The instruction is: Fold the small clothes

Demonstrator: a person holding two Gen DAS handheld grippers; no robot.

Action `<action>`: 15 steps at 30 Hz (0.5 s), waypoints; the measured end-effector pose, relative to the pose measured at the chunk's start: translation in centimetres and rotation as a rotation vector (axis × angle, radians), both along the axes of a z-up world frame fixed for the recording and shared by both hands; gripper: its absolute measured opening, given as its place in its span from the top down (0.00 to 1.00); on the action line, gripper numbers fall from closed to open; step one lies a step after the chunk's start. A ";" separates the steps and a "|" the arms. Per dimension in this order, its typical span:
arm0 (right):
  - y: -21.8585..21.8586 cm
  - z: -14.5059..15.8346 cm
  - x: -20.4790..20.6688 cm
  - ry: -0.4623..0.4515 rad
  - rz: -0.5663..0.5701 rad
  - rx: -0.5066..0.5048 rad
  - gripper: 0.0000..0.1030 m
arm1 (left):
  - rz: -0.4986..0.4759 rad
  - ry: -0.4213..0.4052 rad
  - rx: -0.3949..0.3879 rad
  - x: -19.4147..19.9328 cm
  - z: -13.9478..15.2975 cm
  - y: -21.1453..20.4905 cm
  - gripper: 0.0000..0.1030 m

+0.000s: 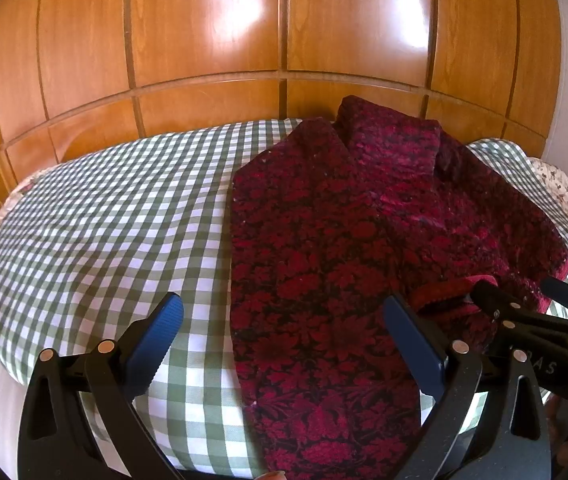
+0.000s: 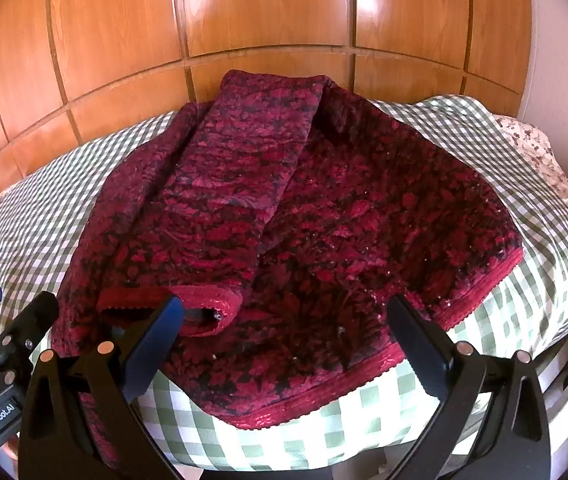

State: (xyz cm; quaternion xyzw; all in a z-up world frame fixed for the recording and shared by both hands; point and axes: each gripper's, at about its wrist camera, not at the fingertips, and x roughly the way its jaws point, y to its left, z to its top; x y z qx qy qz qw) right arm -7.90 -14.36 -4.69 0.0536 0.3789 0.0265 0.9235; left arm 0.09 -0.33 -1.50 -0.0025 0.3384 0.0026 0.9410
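Observation:
A dark red floral knit sweater (image 1: 324, 248) lies on a green-and-white checked cloth (image 1: 104, 220). One sleeve is folded across its body, and the sleeve's red cuff (image 2: 172, 306) lies near the front. My left gripper (image 1: 284, 316) is open and empty, just above the sweater's left edge. My right gripper (image 2: 284, 316) is open and empty, above the sweater's front hem (image 2: 364, 384), with its left finger next to the cuff. The right gripper also shows at the right of the left wrist view (image 1: 524, 296). The left gripper shows at the lower left of the right wrist view (image 2: 12, 308).
The checked cloth (image 2: 504, 320) covers a padded surface that drops off at the front and sides. A floral fabric (image 2: 556, 168) shows at the far right edge. A glossy wooden wardrobe (image 1: 284, 40) stands right behind the surface.

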 end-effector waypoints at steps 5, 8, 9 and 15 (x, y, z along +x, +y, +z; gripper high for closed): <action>-0.2 0.1 0.0 0.001 -0.002 0.007 0.02 | -0.005 0.001 0.006 0.0 0.0 -0.1 0.04; -0.5 0.3 0.0 0.004 -0.008 0.018 0.02 | -0.009 0.005 0.012 0.0 -0.1 -0.2 0.04; -0.6 0.5 -0.1 0.004 -0.008 0.025 0.02 | -0.009 0.007 0.012 0.0 -0.2 -0.2 0.04; -2.2 1.2 0.0 -0.020 -0.056 0.021 0.02 | -0.018 0.024 0.020 0.3 -0.7 -0.5 0.04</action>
